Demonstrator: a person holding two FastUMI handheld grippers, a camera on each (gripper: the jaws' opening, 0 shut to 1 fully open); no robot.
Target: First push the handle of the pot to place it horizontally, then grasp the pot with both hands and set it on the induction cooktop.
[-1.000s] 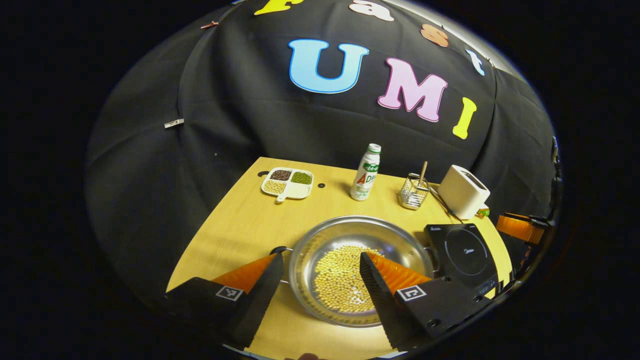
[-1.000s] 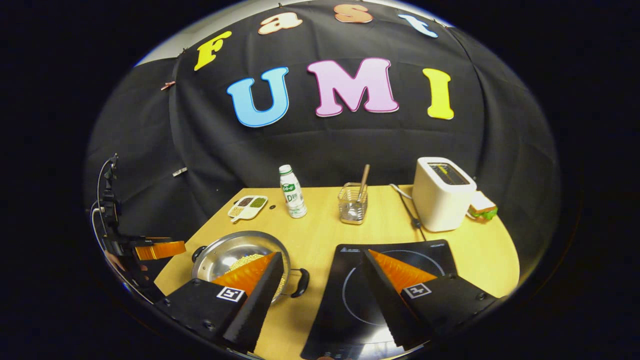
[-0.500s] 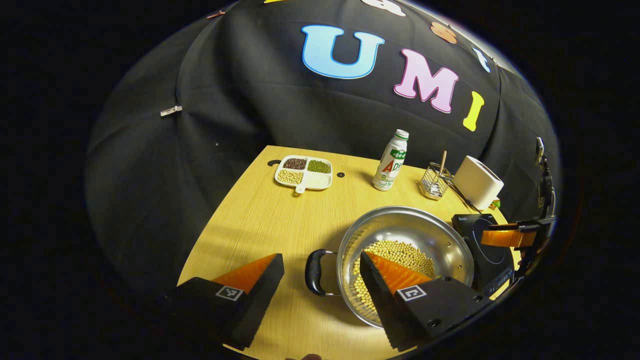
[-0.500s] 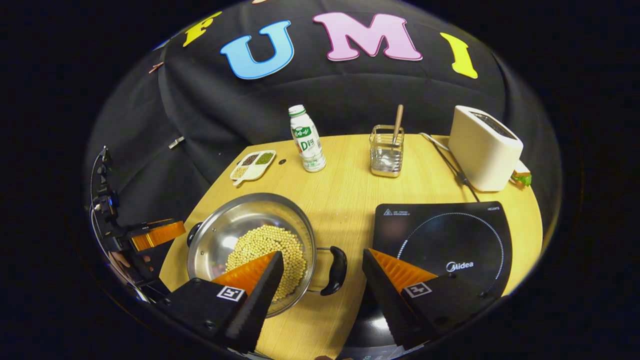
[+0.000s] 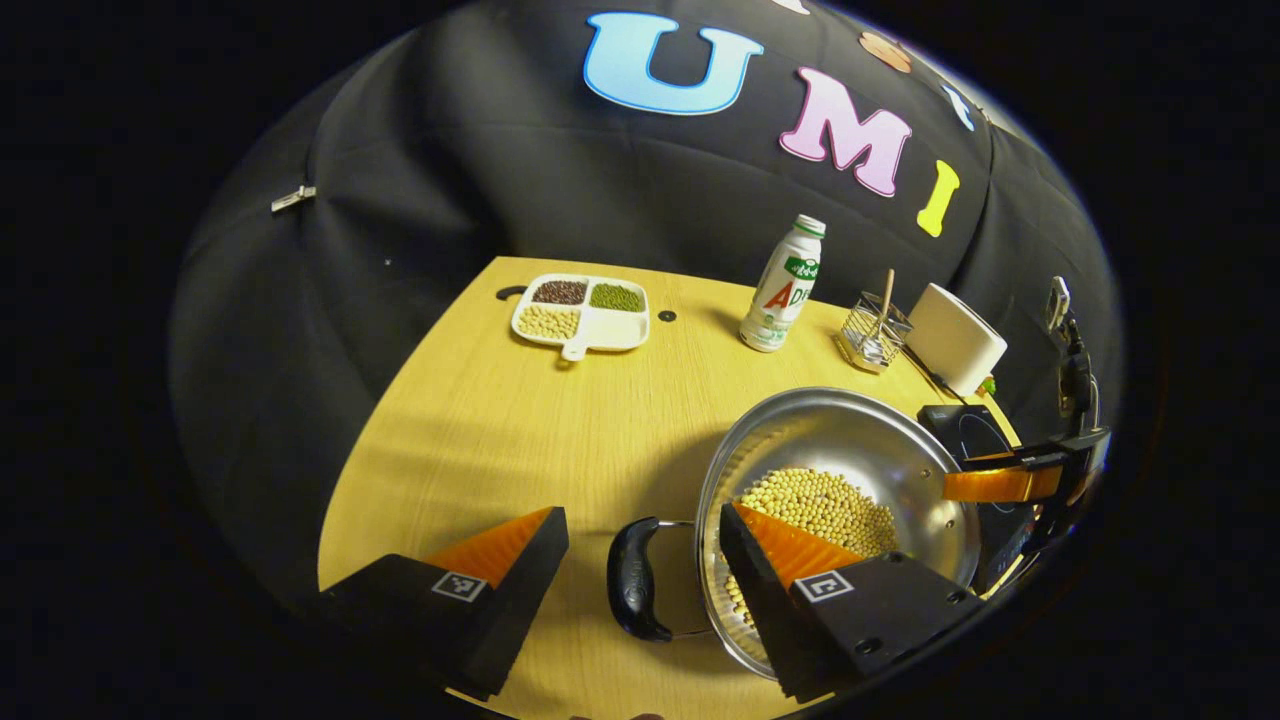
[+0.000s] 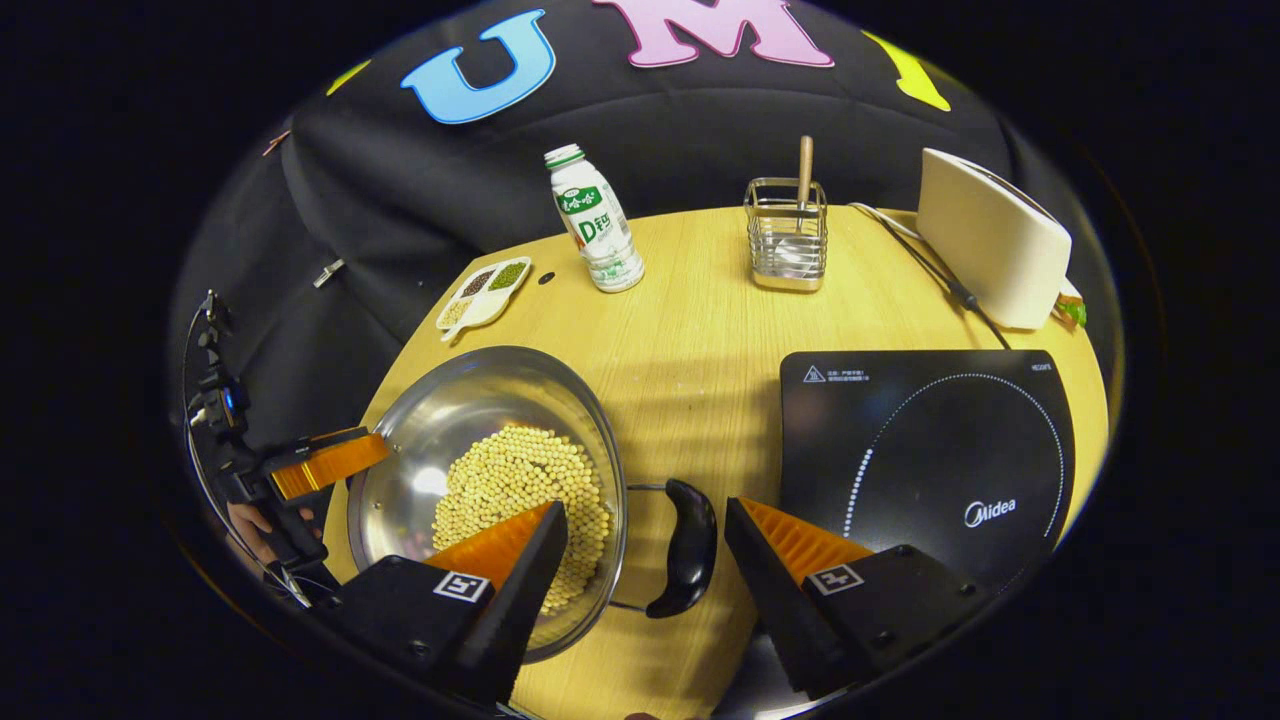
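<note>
Here the shallow steel pot (image 5: 838,500), holding a heap of pale yellow beans (image 6: 525,490), serves as the landmark, resting on the wooden tabletop (image 5: 520,420) and not yet on the flat black induction cooktop (image 6: 925,445) just to its right. Starting left of the pot, the left gripper (image 5: 643,545) hovers with its jaws released, straddling the pot's black left handle (image 5: 632,580), one finger over the bare wood and the other over the pot's rim. Across the pot, the right gripper (image 6: 645,540) is likewise released, its jaws bracketing the black right handle (image 6: 685,560), which lies between the pot and the cooktop. Both handles look level, so the pushing step seems finished and the two-handed grasp is at hand. Next, each gripper would need to descend and close on its handle or rim, evenly, before lifting; a lopsided lift could tip the beans. Behind the pot stand a white divided dish (image 5: 582,312), a white bottle (image 6: 592,220), a wire holder (image 6: 785,235) and a white toaster (image 6: 990,240).
</note>
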